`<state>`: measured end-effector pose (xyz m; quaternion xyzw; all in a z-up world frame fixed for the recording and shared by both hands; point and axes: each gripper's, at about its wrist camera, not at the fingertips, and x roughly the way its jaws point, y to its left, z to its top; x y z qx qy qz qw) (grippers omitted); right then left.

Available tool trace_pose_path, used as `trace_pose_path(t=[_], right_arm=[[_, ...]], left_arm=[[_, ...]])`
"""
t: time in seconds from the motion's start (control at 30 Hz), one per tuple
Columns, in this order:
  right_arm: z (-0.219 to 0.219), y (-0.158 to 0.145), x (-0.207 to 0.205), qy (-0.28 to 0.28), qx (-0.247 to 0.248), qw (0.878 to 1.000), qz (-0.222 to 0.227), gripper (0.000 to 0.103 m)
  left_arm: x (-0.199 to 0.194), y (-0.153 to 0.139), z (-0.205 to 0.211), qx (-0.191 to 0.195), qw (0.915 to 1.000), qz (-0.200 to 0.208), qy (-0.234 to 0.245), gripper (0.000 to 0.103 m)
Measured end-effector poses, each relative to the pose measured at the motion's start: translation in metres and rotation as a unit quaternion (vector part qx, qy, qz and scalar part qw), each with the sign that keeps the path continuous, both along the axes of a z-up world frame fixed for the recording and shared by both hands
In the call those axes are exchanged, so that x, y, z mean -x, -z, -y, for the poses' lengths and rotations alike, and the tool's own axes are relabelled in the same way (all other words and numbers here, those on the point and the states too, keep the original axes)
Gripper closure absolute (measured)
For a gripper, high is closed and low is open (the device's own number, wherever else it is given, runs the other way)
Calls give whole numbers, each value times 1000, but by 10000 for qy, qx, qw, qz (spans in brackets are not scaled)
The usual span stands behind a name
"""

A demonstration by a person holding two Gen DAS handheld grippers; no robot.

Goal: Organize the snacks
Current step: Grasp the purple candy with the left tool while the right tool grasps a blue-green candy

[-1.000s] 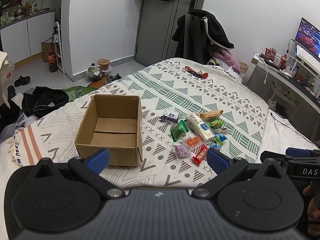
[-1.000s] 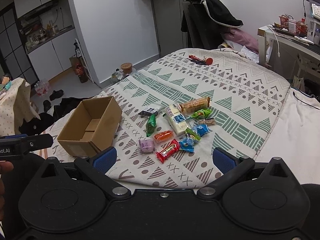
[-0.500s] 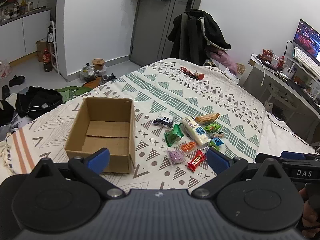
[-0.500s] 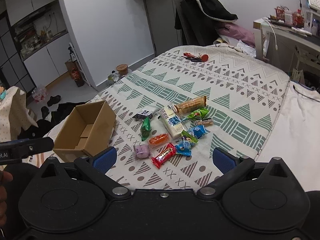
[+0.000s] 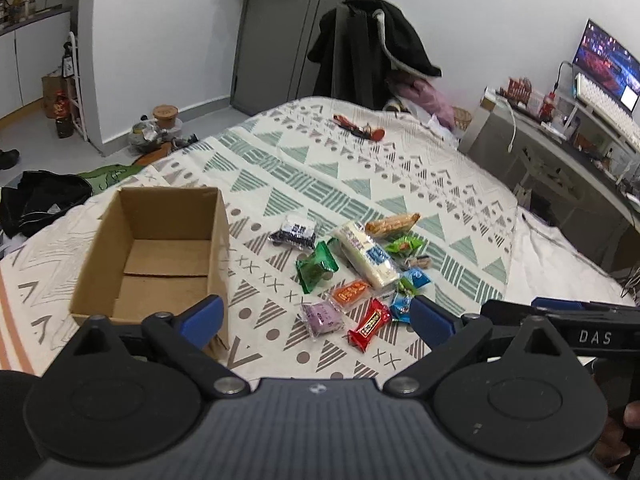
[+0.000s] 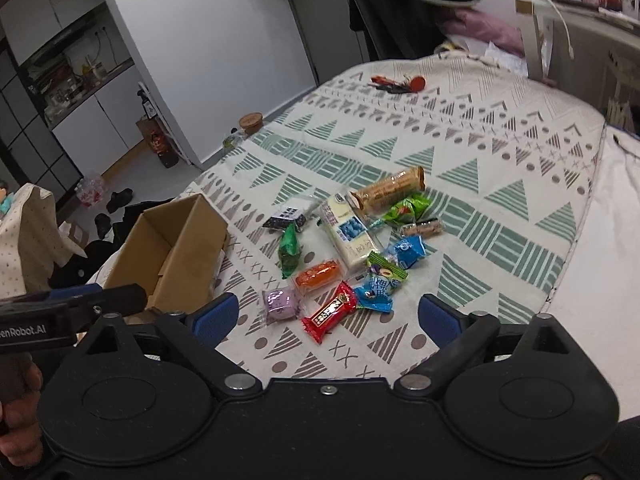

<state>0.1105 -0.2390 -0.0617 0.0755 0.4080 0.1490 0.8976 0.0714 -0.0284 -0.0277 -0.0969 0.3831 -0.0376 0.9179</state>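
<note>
Snacks (image 6: 352,248) clustered on the bed (image 6: 500,152), right of the open cardboard box (image 5: 156,256). Long white bar (image 6: 349,233) runs near-to-far; red bar (image 6: 330,312) lies diagonally. Versus a second ago, both views sit closer and lower. My left gripper (image 5: 316,316) fingers spread, empty. Right gripper (image 6: 326,314) closing, nothing pinched. Wrapper print unreadable.

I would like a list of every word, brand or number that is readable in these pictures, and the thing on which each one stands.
"DAS": white letters on the black body of the right claw, in the left wrist view.
"enRobot.AI": white letters, cut off by the picture's edge, on the black body of the left claw, in the right wrist view.
Print on the snack wrappers, the white packet and the monitor: too small or blurred to read.
</note>
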Motion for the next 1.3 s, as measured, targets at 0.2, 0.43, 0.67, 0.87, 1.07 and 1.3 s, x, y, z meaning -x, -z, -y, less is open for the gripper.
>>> trace_pose_path(t=[0.2,0.43,0.67,0.87,1.07,1.3], right_arm=[[6,22,-25,80,-101,9997,-210,16],[10,45,-52,189,-260,9983,-486,23],[13,69,-77,250,-413,9953,-840,30],[11,88,-97,253,-372,9931,-1083,34],[11,107,-115,298,-361,9904,-1299,35],[14,123,-124,374,-497,9856,-1569,37]], left_arm=[[-26,21,5,96,9996,-260,47,13],[-58,46,11,150,9982,-571,127,24],[-87,77,15,259,9950,-949,145,33],[-106,107,18,348,9905,-1320,156,40],[-125,130,17,384,9864,-1595,97,45],[-141,152,18,410,9812,-1887,50,45]])
